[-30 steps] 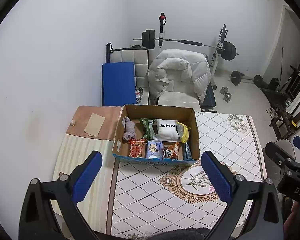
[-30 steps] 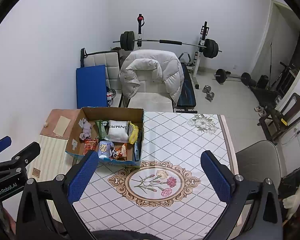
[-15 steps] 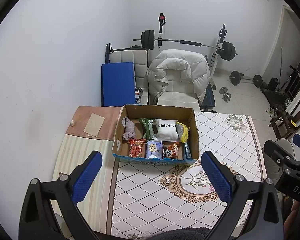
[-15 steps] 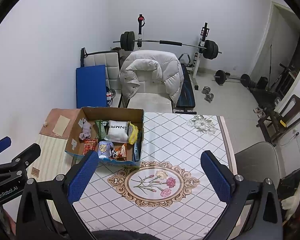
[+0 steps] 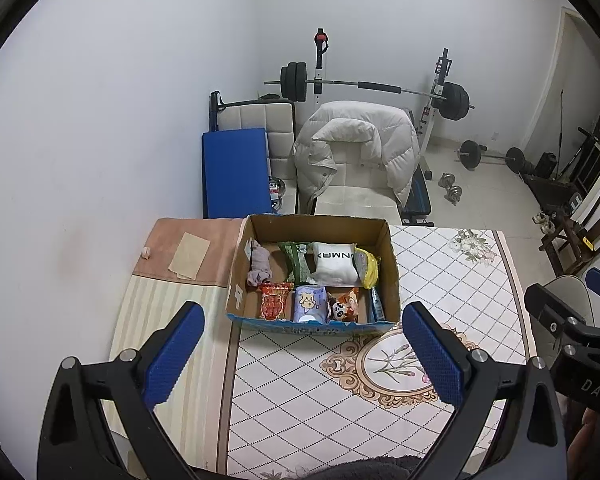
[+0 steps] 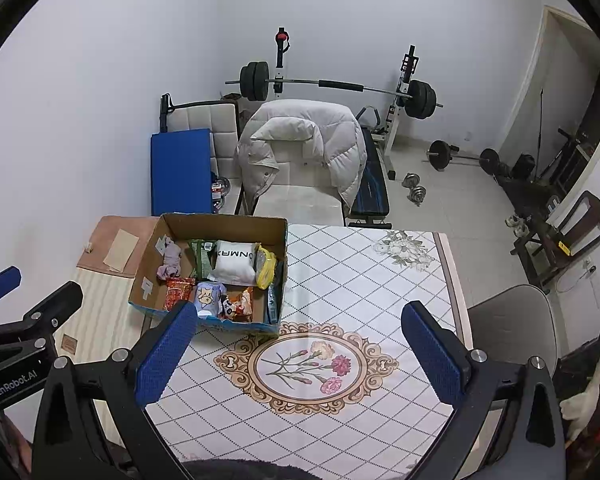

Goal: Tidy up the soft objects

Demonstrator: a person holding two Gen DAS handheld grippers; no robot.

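Note:
An open cardboard box [image 5: 320,226] stands on the table, also in the right wrist view [image 6: 224,222]. Inside lie a white sock bundle [image 5: 336,262], a purple cloth [image 5: 260,264], a green packet [image 5: 296,262], a yellow pouch [image 5: 368,266], a red packet [image 5: 275,301], a blue packet [image 5: 310,303] and a panda packet [image 5: 344,306]. My left gripper [image 5: 304,354] is open and empty, held above the table in front of the box. My right gripper [image 6: 300,354] is open and empty, to the right of the box.
The table has a patterned cloth [image 6: 364,280] and a striped mat [image 5: 156,304] at the left. A chair with a white jacket [image 5: 356,148] stands behind the table. A blue pad [image 5: 236,172], a barbell rack [image 5: 372,88] and a grey chair [image 6: 512,320] are around.

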